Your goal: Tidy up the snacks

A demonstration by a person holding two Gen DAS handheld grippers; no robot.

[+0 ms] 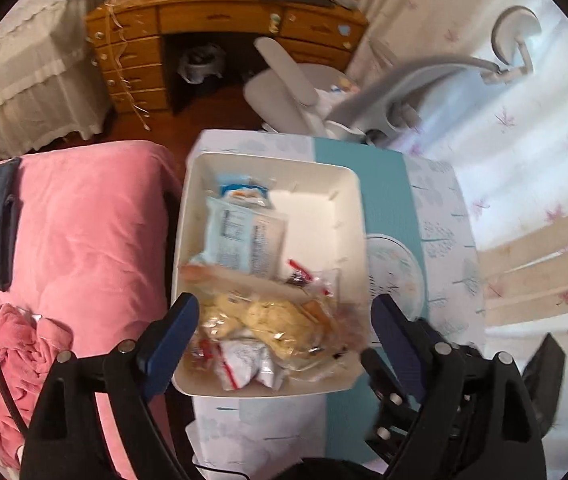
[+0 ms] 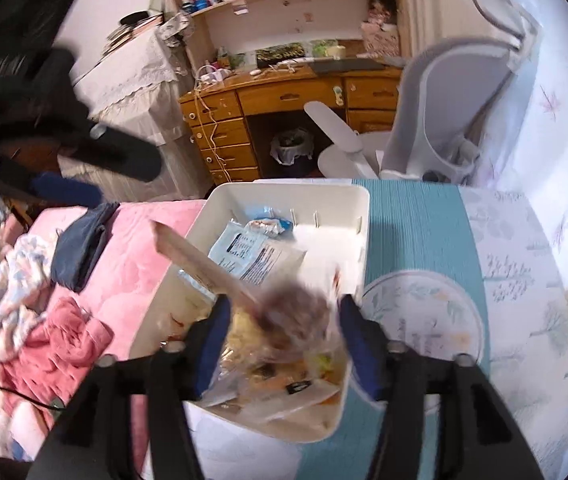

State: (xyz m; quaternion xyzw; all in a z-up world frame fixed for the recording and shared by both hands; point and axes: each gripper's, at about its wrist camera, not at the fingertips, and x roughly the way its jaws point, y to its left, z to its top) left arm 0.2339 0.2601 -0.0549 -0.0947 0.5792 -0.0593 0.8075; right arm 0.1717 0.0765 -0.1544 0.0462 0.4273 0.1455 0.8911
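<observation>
snacks in the bin, both claws apart

i see my left claw (image 1: 284, 320) spread wide over the white bin (image 1: 347, 188), holding nothing. my right claw (image 2: 282, 332) stands partly apart; a blurred clear bag (image 2: 291, 320) lies between its fingers, pads not pressing. the bin holds the snack packets (image 1: 244, 240) on the counter (image 1: 387, 176), beside a plate (image 2: 423, 320) and the pink bed (image 1: 84, 220).

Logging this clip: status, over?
Left gripper and right gripper open, nothing held. Snacks piled in white bin. Plate beside bin; nothing blocking.
</observation>
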